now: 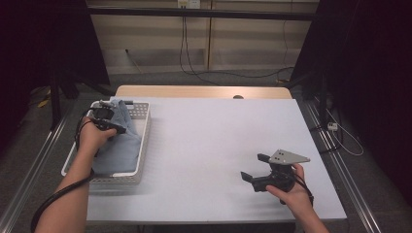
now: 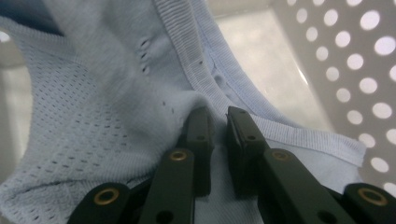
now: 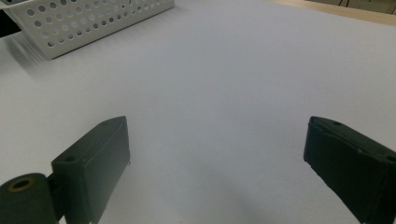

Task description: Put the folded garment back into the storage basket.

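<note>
Light blue knit garment point(image 2: 107, 116) lies bunched inside the white perforated basket point(image 1: 141, 112) at the left edge of the surface point(image 1: 214, 141); from the high view it fills most of the basket and mounds up toward the far end. Fabric is partly open mesh, partly plain knit, with a ribbed hem band point(image 2: 187, 42) running across it.

Left hand-held gripper point(image 2: 218, 122): jaws nearly together, a slim gap between them, a fold of cloth beside the ribbed band pinched or about to be pinched. The fabric puckers at the tips, so I judge it is gripping the garment, though the bite looks shallow. In the high view this left hand-held gripper point(image 1: 112, 127) sits over the far half of the basket.

Right hand-held gripper point(image 1: 256, 169): jaws spread wide, holding nothing, hovering low over the bare surface at the near right, well apart from the basket.

Handling judgement: light, soft, limp; no stiffness, will drape and stretch when lifted. Mesh could snag on the basket holes or the jaw edges. Best hold is the ribbed band, thicker and less prone to slipping than a single mesh layer. A second grip on the hem farther along would let it hang flat.
</note>
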{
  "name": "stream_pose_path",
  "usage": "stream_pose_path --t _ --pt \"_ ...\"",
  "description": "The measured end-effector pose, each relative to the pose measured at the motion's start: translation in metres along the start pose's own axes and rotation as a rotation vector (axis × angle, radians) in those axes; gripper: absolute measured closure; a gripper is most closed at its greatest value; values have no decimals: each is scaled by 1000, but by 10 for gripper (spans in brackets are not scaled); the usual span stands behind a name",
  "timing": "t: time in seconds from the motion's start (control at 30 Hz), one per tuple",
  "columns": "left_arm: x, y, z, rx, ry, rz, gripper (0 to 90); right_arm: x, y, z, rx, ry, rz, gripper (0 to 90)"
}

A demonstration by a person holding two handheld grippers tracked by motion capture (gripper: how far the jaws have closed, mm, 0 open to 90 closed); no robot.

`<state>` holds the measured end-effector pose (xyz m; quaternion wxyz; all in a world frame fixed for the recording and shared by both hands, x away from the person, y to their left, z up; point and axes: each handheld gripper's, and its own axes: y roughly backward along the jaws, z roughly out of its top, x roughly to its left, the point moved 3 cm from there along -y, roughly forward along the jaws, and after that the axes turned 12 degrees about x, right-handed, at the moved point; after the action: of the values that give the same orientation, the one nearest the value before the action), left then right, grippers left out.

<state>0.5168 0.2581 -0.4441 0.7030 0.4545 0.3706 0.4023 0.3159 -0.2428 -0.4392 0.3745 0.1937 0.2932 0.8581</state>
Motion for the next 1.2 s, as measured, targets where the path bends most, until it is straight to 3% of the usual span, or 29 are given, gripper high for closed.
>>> stream_pose_path --t 0.23,0.5,1.0,1.2 --pt "-5 -2 -3 16 -22 -26 832 1 0 0 2 3 3 71" --pt "-5 2 -3 4 -7 -28 824 1 0 0 -1 5 1 71" --pt "1 41 1 -12 30 -51 608 2 -2 2 0 -1 7 70" --pt "0 49 1 -12 39 -66 514 2 -2 1 -1 -4 8 71"
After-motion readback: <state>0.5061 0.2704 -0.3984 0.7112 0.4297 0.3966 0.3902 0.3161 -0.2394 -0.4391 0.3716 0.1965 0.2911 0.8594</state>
